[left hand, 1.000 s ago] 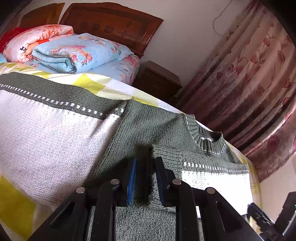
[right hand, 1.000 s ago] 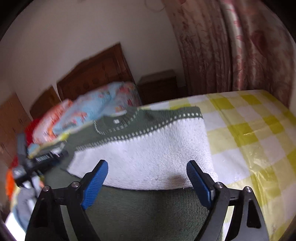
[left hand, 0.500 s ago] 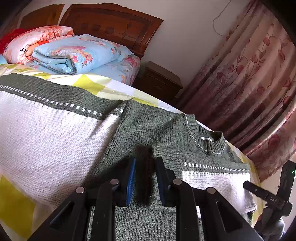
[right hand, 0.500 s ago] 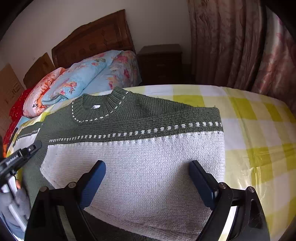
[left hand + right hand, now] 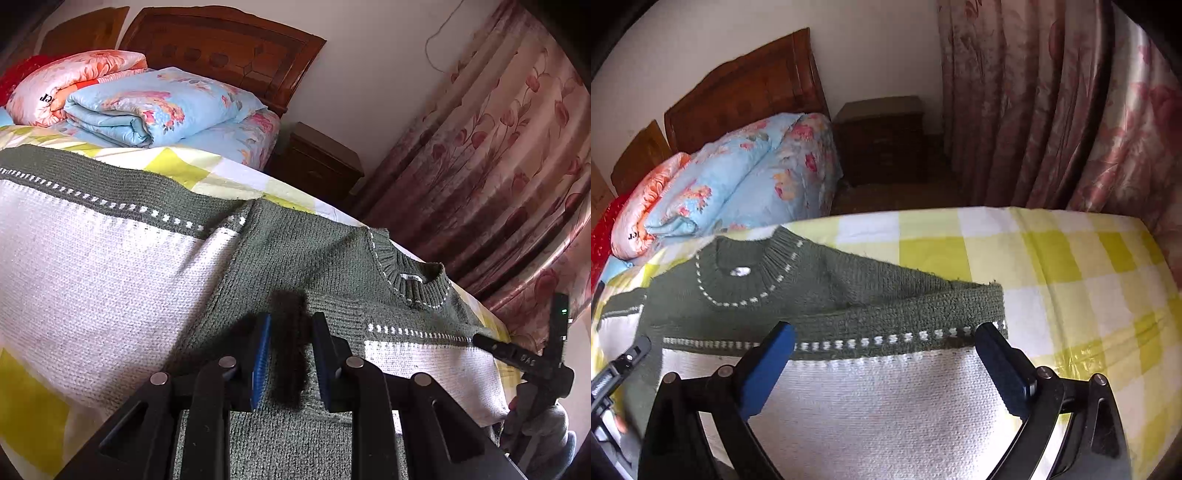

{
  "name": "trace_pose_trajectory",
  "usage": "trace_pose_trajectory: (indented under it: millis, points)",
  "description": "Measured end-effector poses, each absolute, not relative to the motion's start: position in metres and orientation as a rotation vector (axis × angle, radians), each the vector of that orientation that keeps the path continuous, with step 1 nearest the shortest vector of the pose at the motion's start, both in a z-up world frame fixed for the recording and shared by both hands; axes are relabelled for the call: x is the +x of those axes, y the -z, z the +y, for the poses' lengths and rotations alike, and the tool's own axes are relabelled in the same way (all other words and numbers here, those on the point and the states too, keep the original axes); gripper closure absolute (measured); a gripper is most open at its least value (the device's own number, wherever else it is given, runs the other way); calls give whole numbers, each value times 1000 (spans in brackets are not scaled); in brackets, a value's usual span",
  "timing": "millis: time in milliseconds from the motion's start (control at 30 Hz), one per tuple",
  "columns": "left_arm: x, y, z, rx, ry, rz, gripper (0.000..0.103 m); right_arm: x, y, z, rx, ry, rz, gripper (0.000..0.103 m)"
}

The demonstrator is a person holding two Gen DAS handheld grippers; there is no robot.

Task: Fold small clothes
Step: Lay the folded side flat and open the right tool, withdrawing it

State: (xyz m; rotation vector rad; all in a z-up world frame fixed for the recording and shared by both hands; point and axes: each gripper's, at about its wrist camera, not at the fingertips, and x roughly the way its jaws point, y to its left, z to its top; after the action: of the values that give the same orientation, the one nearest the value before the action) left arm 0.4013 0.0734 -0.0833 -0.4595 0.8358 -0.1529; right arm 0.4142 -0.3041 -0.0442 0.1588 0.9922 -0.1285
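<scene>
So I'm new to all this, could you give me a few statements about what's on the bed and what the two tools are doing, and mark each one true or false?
1. The sweater lies on a yellow and white checked bedsheet. True.
2. The right tool is clamped shut on the sweater. False: its jaws stand wide apart above the white panel, holding nothing.
3. The left tool has its jaws nearly closed over the green knit. True, though whether they pinch fabric cannot be told.
4. The sweater's collar is plain red. False: it is dark green with white stitching.
5. A folded blue floral quilt sits near the wooden headboard. True.
</scene>
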Motion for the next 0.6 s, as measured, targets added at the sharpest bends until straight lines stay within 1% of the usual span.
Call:
trace_pose_trajectory:
  millis: [33, 67, 133, 233, 300, 367, 500, 533, 600]
  points:
    - [401, 83, 73, -459, 152, 835, 80, 419, 55, -304, 149, 120, 1051, 0]
    - [401, 83, 73, -456, 152, 836, 80, 419, 52, -298, 79, 120, 1037, 0]
    - [401, 83, 73, -459, 153, 835, 80, 418, 48, -297, 96, 127, 1054, 0]
    - [401, 83, 74, -463, 154, 835, 80, 407, 38, -307, 189, 141, 952, 0]
    - [401, 83, 74, -465, 155, 834, 80, 410, 52, -314, 221, 163, 1010, 0]
    - [401, 83, 74, -467, 156, 834, 80, 407, 47, -303, 142, 179, 1021, 0]
    - [400, 84, 76, -471, 158, 834, 80, 379, 27, -271, 105, 131, 898, 0]
    - [401, 84, 76, -471, 159, 834, 80, 377, 32, -258, 54, 97, 917, 0]
    - [400, 84, 77, -473, 159, 834, 80, 384, 63, -238, -46, 46, 1063, 0]
